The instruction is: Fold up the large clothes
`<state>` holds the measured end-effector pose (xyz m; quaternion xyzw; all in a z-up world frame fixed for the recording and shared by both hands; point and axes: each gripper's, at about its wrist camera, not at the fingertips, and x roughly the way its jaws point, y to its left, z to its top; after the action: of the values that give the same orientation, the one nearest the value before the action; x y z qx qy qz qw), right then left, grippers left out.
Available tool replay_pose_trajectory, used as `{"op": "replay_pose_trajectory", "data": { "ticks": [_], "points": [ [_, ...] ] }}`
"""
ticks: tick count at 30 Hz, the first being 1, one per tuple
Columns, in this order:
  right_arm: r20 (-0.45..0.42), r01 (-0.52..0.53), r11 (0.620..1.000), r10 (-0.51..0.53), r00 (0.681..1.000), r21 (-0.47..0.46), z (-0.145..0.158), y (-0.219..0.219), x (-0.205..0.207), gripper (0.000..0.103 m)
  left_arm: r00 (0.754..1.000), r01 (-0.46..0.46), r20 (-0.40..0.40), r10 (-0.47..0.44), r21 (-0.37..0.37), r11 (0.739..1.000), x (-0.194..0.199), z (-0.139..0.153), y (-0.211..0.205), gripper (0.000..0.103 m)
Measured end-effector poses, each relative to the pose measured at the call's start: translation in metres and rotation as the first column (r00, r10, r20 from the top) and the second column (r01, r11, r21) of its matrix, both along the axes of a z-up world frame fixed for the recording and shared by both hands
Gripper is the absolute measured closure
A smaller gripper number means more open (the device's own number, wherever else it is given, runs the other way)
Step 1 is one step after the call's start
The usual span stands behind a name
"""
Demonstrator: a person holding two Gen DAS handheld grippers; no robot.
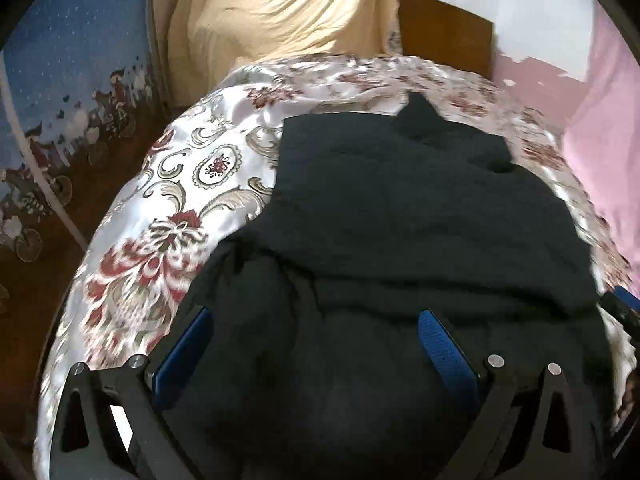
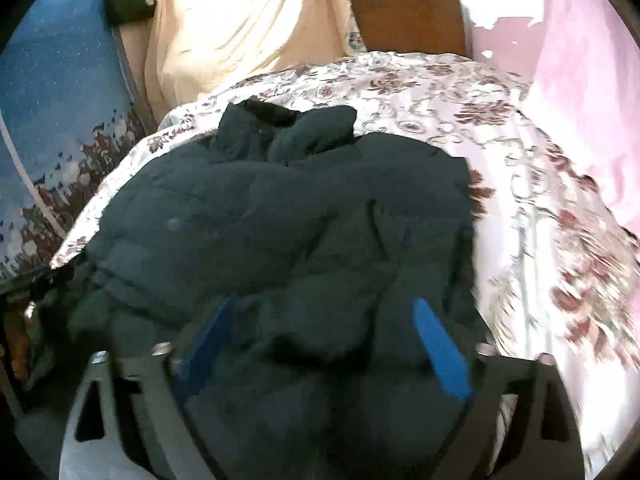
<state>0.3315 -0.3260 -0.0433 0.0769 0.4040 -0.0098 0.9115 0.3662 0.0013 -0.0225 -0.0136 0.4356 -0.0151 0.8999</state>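
A dark jacket (image 2: pixel 280 220) lies bunched on the floral bedspread (image 1: pixel 160 208), its collar end toward the headboard (image 2: pixel 408 20). Both the left claw (image 1: pixel 316 332) and the right claw (image 2: pixel 324 320) stand wide apart above it, gripping nothing. Bare bedspread lies open on both sides of the jacket.

Bright daylight, motion blur, fisheye-warped edges

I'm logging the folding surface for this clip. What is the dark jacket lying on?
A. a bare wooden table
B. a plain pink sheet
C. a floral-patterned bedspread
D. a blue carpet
C: the dark jacket is spread across the floral-patterned bedspread, whose red-and-cream flower print shows around it in both wrist views.
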Motion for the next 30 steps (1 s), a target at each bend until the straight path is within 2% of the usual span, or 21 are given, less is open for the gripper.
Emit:
{"op": "replay_pose_trajectory", "data": {
  "ticks": [2,5,8,11,16,22,26,30],
  "points": [
    [-0.04,0.006,1.0,-0.006,0.999,0.005,0.008,0.006,-0.025,0.008,1.0,0.002,-0.012,-0.002,-0.008,1.0,-0.024,0.01,-0.004,0.0],
    [-0.034,-0.006,1.0,0.006,0.999,-0.009,0.019,0.014,-0.069,0.008,0.999,0.022,-0.035,-0.023,-0.047,0.999,-0.069,0.02,-0.01,0.0],
    [-0.033,-0.016,0.999,0.015,0.999,-0.035,0.029,0.017,-0.113,0.007,0.996,0.035,-0.082,-0.039,-0.05,0.998,-0.106,0.025,-0.015,0.0],
    [-0.037,-0.033,0.998,0.031,0.999,-0.046,0.041,0.022,-0.151,0.007,0.991,0.054,-0.116,-0.063,-0.077,0.996,-0.132,0.032,-0.015,0.0],
    [-0.039,-0.075,0.997,0.073,0.997,-0.036,0.062,0.032,-0.186,0.007,0.985,0.077,-0.149,-0.088,-0.083,0.994,-0.165,0.052,-0.015,0.0],
    [-0.059,-0.135,0.991,0.135,0.989,0.0,0.093,0.034,-0.181,0.007,0.972,0.155,-0.174,-0.156,-0.018,0.988,-0.155,0.087,-0.02,0.0],
    [-0.078,-0.13,0.991,0.133,0.988,0.039,0.115,0.021,-0.156,0.007,0.969,0.182,-0.176,-0.175,0.026,0.983,-0.113,0.12,-0.019,0.0],
    [-0.099,-0.111,0.993,0.115,0.988,0.042,0.126,0.013,-0.116,0.006,0.975,0.184,-0.141,-0.172,0.079,0.98,-0.059,0.142,-0.022,0.0]
  ]
}}
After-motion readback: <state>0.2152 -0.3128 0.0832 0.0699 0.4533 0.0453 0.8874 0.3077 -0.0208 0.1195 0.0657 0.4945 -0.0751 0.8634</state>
